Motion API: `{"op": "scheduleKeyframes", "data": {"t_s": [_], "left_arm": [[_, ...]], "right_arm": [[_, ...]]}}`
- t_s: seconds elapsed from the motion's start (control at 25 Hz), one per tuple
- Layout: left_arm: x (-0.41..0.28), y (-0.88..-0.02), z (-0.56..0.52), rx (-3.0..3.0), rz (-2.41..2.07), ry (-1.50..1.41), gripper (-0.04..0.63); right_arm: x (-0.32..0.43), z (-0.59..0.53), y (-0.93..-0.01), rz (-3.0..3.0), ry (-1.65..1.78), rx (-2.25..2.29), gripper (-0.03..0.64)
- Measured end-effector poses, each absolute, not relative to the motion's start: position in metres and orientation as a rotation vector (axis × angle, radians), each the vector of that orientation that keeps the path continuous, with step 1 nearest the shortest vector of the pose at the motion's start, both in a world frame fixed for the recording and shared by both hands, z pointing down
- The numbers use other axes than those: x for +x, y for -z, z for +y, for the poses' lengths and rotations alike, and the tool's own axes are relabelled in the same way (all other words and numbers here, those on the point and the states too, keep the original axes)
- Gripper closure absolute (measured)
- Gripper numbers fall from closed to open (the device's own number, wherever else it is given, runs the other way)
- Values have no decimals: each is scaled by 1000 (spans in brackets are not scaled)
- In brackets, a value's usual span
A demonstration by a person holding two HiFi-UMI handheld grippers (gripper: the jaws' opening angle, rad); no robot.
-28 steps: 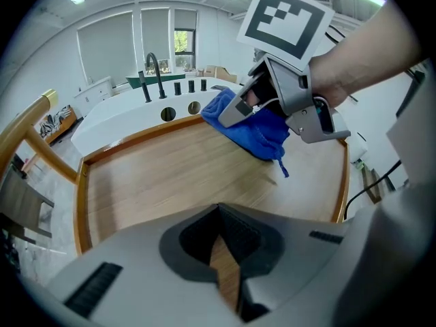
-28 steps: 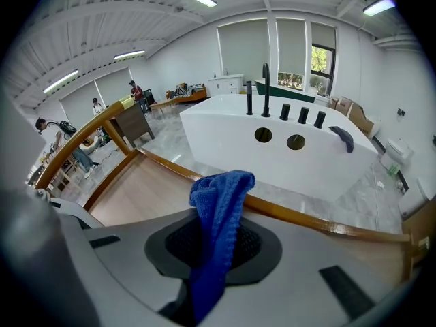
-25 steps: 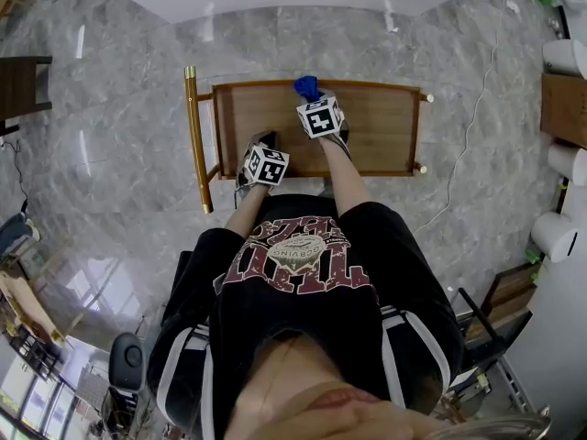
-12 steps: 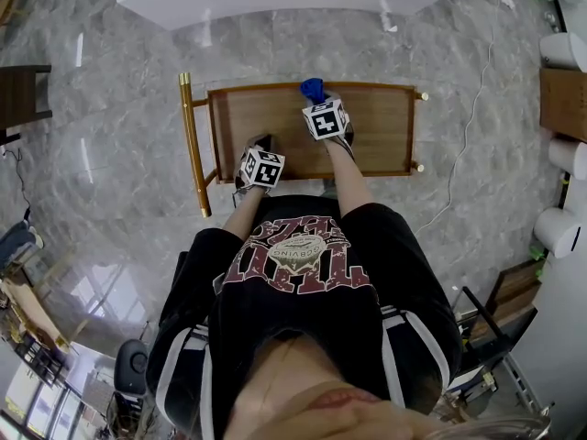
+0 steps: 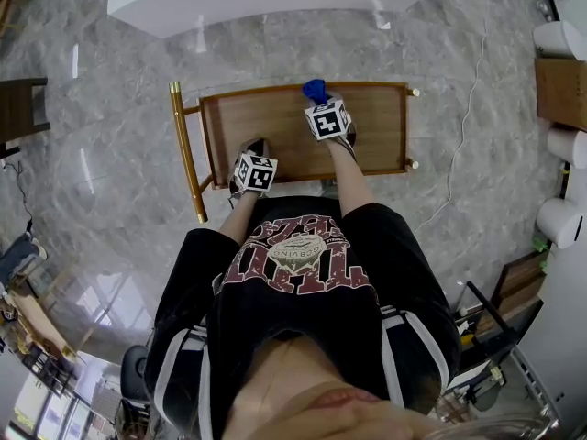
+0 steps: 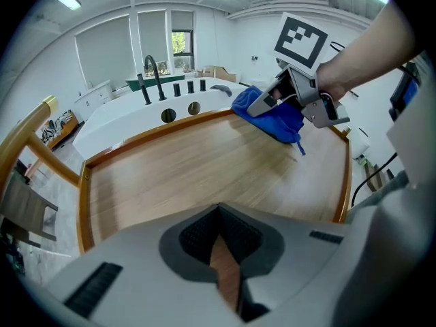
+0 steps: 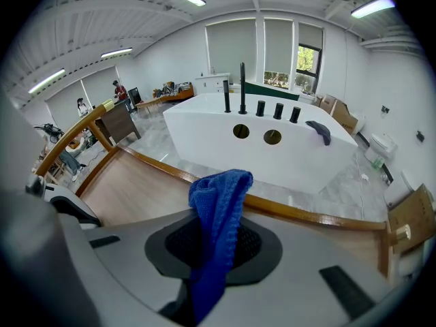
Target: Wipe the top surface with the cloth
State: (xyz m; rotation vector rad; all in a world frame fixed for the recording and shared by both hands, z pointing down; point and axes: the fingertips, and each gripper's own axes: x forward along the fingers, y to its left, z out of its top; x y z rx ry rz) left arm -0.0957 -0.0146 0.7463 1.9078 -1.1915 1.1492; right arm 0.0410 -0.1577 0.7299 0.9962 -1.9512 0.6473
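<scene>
Cloth (image 7: pixel 216 203), blue, clamped in right gripper (image 5: pixel 320 102) fingers at worktop (image 5: pixel 266 117) far rim; bare wood nearer, toward left gripper (image 6: pixel 223 254), fingers together, empty.

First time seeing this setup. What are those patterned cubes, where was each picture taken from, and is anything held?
A person holds a two-jaw tool in each hand; the patterned cubes belong to the tools. The head view looks down from the person's head; each gripper view looks along one tool's jaws. The right tool pinches a blue cloth near the far edge of the wooden top. The left tool, near the front edge, is shut and holds nothing.
</scene>
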Motion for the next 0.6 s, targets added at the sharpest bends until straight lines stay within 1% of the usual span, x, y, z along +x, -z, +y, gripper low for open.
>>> {"op": "scheduleKeyframes", "data": {"t_s": [0.36, 0.6], "left_arm": [[-89, -744, -16, 1843, -1221, -1215, 546], [-9, -731, -47, 2034, -1025, -1107, 546]], "right_arm": [[67, -160, -729, -1936, -664, 1033, 552], [70, -160, -728, -1943, -666, 1040, 552]]}}
